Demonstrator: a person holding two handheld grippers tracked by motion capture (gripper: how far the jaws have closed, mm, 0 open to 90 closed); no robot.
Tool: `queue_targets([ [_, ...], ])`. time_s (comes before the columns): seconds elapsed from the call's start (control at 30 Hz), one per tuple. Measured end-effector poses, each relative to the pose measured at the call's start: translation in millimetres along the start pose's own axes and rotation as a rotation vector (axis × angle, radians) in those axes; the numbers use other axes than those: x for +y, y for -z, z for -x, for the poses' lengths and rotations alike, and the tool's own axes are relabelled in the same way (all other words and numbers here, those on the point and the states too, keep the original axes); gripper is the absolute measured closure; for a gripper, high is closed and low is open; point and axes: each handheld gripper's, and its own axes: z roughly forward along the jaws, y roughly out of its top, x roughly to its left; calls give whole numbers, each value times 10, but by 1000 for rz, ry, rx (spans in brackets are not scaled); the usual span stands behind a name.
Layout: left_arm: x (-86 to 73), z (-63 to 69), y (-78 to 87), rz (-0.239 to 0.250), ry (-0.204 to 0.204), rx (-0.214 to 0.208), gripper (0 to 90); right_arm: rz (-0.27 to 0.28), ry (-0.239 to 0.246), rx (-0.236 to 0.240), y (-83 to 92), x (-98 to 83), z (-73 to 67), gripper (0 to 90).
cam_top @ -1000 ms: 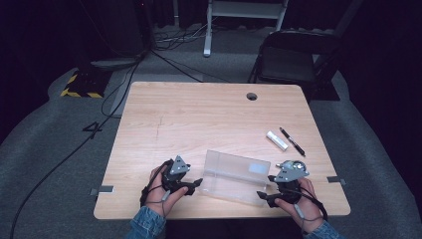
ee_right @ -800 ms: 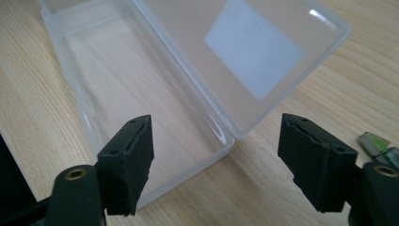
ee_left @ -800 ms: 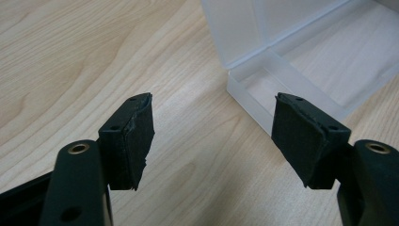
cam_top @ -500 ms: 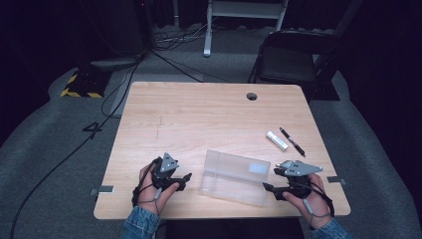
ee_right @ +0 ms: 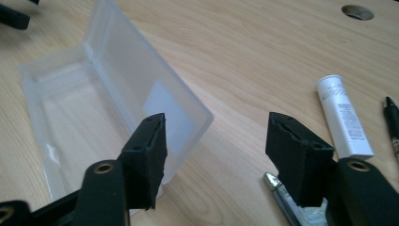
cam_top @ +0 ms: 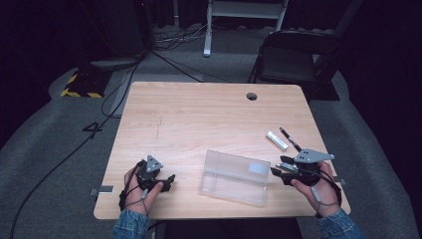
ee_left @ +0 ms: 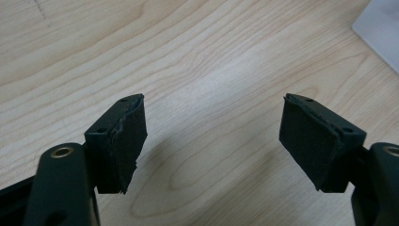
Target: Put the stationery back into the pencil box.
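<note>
Your clear plastic case [cam_top: 234, 178] lies lid-open on the desk [cam_top: 199, 119]. Right gripper [cam_top: 276, 173], at its 3 o'clock, jaws just narrowing, released; left gripper [cam_top: 169, 181], at 9 o'clock, jaws just widening, released.

A wooden bench [cam_top: 199, 119] carries the work, with a round hole [cam_top: 252, 96] near its far edge and a faint pencil line on its left half. Grey carpet lies around it, marked with a "4" [cam_top: 92, 130] to the left. A black-and-yellow striped block [cam_top: 78, 85] sits on the floor beyond the far left corner, and black cables [cam_top: 119, 94] run across the carpet past it. A dark folding chair [cam_top: 293, 62] stands behind the far right corner. A white frame [cam_top: 244, 15] stands at the back. Small grey tabs [cam_top: 101, 190] stick out at the bench's left and right sides.
</note>
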Motion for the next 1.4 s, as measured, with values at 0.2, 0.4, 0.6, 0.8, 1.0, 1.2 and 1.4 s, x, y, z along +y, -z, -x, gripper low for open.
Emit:
queue_targets([
  [0.2, -63, -67, -36, -15, 46, 24, 214, 13, -26, -2, -5, 71, 153, 559],
  [0.4, -64, -117, -61, 3, 55, 31, 192, 12, -12, -33, -62, 152, 272, 570],
  [0.6, -64, -172, -60, 6, 70, 27, 190, -33, 0, -63, -121, 266, 422, 563],
  [0.8, -61, -180, -66, 1, 59, 29, 185, -52, -24, -97, -159, 369, 585, 560],
  [1.0, -58, -186, -70, 1, 53, 28, 179, -79, -25, -123, -217, 451, 747, 561],
  [1.2, -60, -189, -68, 1, 50, 27, 179, -100, -52, -136, -270, 486, 898, 561],
  [1.4, -60, -189, -68, 2, 50, 26, 179, -136, -71, -160, -356, 494, 1029, 568],
])
